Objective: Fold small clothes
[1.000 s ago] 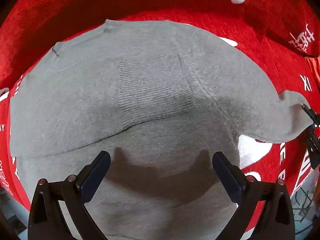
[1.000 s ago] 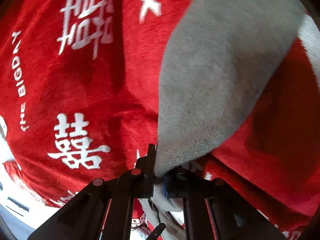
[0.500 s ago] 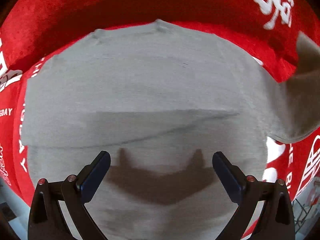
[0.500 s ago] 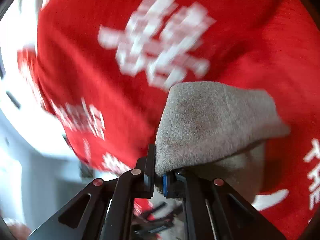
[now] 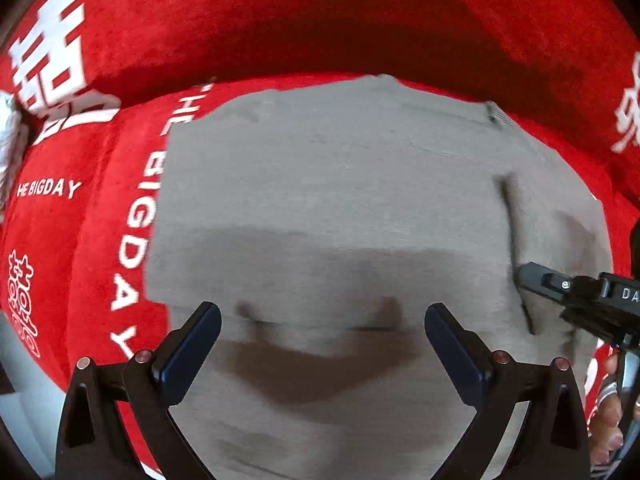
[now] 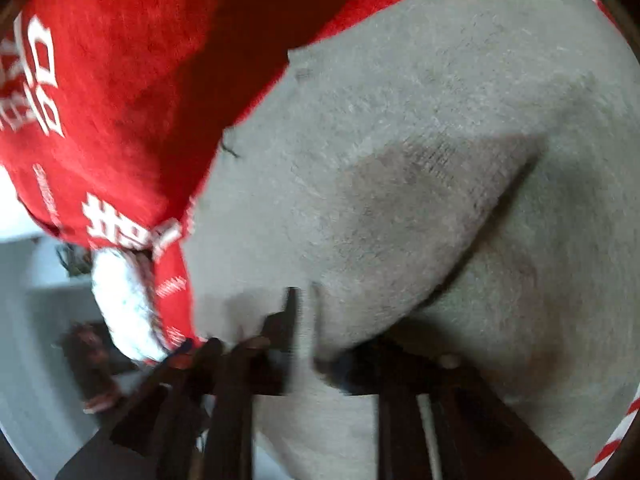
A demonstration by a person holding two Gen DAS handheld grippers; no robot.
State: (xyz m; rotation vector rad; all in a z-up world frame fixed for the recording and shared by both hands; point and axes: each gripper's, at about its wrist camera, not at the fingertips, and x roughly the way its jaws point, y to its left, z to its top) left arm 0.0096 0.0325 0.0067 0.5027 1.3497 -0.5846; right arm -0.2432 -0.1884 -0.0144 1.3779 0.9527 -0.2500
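One grey knitted garment (image 5: 340, 208) spread flat on a red plush cover with white printed lettering (image 5: 120, 208), filling the middle of the left wrist view. Right-hand flap (image 5: 560, 240) already turned in over the body, its folded edge showing as a dark seam near the right side; the same flap (image 6: 420, 208) seen lying across the body in the blurred right wrist view. Left side not yet folded in, as far as visible; further folds and final squaring judged still to do. Left gripper (image 5: 322, 344) poised above the near part of the garment, jaws spread wide, nothing between them. Right gripper (image 6: 304, 320) just opening, jaws parted to a middling gap over the flap edge, cloth apparently let go, though blur obscures any contact; its black tip (image 5: 536, 276) visible at the right edge of the garment. No containers in view.
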